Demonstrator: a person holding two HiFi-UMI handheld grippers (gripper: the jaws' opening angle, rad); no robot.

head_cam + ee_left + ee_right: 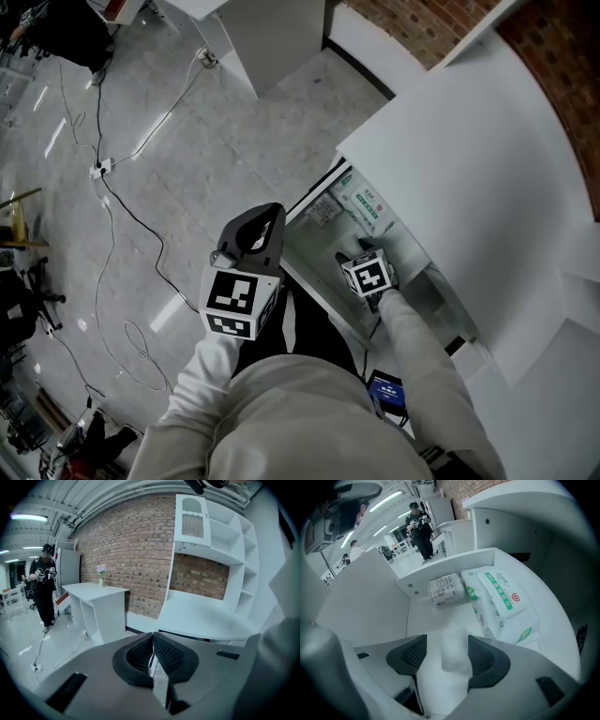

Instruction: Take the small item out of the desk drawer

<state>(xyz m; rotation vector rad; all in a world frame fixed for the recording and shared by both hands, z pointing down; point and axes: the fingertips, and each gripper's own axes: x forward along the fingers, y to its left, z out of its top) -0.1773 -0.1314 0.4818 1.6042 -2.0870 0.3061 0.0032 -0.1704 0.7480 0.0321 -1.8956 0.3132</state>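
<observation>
Jaws wide apart, the right gripper [447, 654] points down into the open desk drawer [440, 571]. It brackets the small item [454, 644] without pressing on it. This pale, see-through block stands on the drawer floor at lower centre of the right gripper view. It sits nearer the right-hand pad, and whether it brushes that pad cannot be told. The left gripper [153, 641], its jaws closed together on nothing, hangs outside the drawer at centre-left of the head view.

The item is blurred, so its exact make is unclear. It looks like thin clear plastic, probably very light, fairly stiff and smooth enough to slip. A gentle squeeze across its two broad sides, about halfway up, seems the safest hold. Too hard a pinch could squirt it out or crack it.

A wet-wipes pack [501, 602] lies just right of the item, filling the right of the frame. A small printed roll [446, 590] rests against the drawer's far wall at upper centre. Neither lies between the jaws, but the pack sits close enough that the right-hand jaw could nudge it. The white desk top [469, 169] overhangs the drawer at right of the head view, so a straight lift looks wiser than a swing to that side.
</observation>
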